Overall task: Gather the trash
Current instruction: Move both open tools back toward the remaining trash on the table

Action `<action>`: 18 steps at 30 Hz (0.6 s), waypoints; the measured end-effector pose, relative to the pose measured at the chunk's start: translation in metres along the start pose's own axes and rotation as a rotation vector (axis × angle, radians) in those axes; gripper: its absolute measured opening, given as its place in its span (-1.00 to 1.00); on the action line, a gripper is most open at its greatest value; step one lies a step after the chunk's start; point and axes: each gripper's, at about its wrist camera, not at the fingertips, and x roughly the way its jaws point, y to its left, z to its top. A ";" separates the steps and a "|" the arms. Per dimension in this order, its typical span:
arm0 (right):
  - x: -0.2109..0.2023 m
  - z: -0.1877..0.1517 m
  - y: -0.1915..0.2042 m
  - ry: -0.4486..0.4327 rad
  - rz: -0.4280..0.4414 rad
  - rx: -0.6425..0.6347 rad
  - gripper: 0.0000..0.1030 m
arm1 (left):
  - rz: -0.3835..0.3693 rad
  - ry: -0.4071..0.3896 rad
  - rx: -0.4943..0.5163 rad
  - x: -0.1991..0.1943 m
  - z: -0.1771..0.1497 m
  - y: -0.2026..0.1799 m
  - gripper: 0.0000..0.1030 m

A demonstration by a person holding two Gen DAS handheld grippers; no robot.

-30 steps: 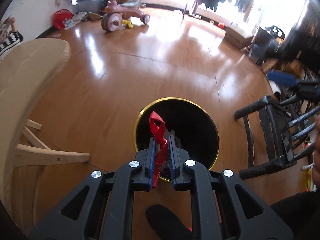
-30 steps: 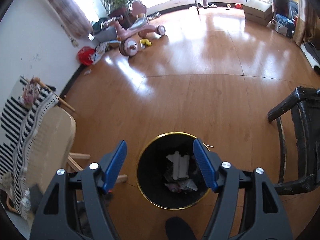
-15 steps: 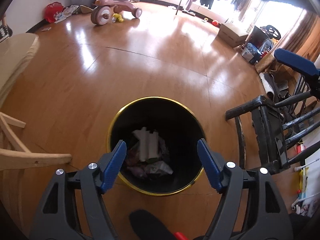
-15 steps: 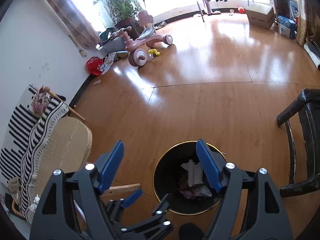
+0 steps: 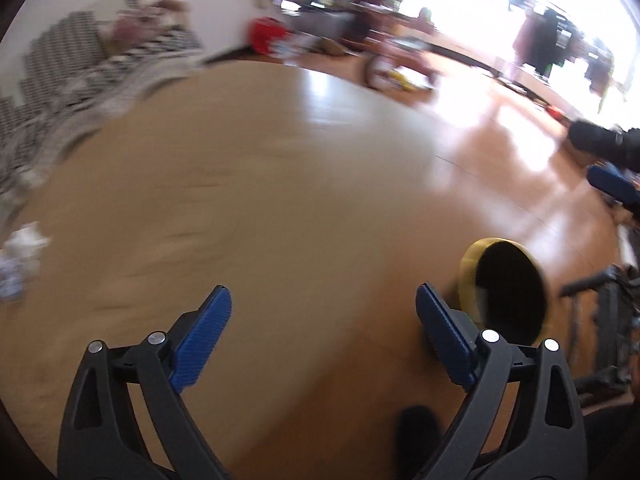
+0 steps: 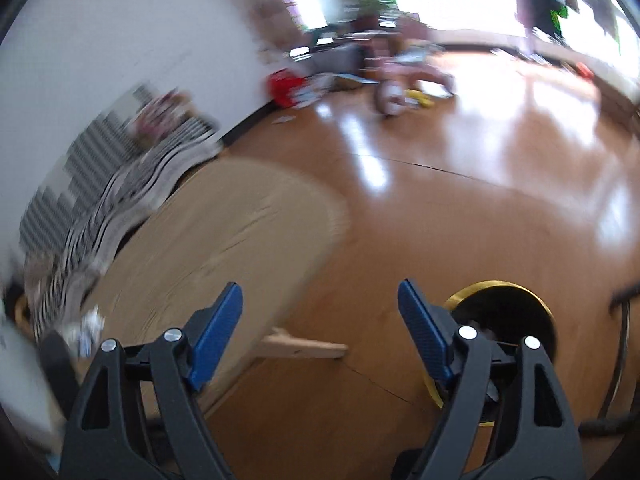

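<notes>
No readable writing or brand is seen in either view; both pictures are smeared by motion blur.

The left gripper (image 5: 322,334) is seen over a round, pale wooden tabletop (image 5: 280,184). Its blue ribbed fingers (image 5: 202,338) are wide apart and opening, with nothing between them. The right gripper (image 6: 320,328) is likewise seen with its fingers (image 6: 218,330) apart and opening, nothing between them.

The bin (image 5: 504,288), a round black can with a gold rim, stands upright on the glossy wooden floor (image 5: 520,152), mouth facing up, just beyond the tabletop edge at lower right in the left view. In the right view the bin (image 6: 504,312) is partly hidden behind the right finger; its contents cannot be made out.

Crumpled white trash (image 5: 24,244) lies at the far left edge of the tabletop. A black-and-white striped cloth (image 6: 132,184) is draped beside the wall. A pink tricycle (image 6: 404,80) is blurred in the background.
</notes>
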 end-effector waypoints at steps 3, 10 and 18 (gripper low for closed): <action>0.029 -0.013 0.073 0.055 0.073 -0.136 0.51 | 0.134 -0.031 -0.100 -0.026 -0.014 0.088 0.77; 0.099 -0.062 0.242 0.168 0.277 -0.369 0.51 | 0.359 -0.043 -0.348 -0.047 -0.050 0.247 0.77; 0.165 -0.105 0.354 0.226 0.323 -0.567 0.51 | 0.381 -0.022 -0.505 -0.019 -0.040 0.323 0.77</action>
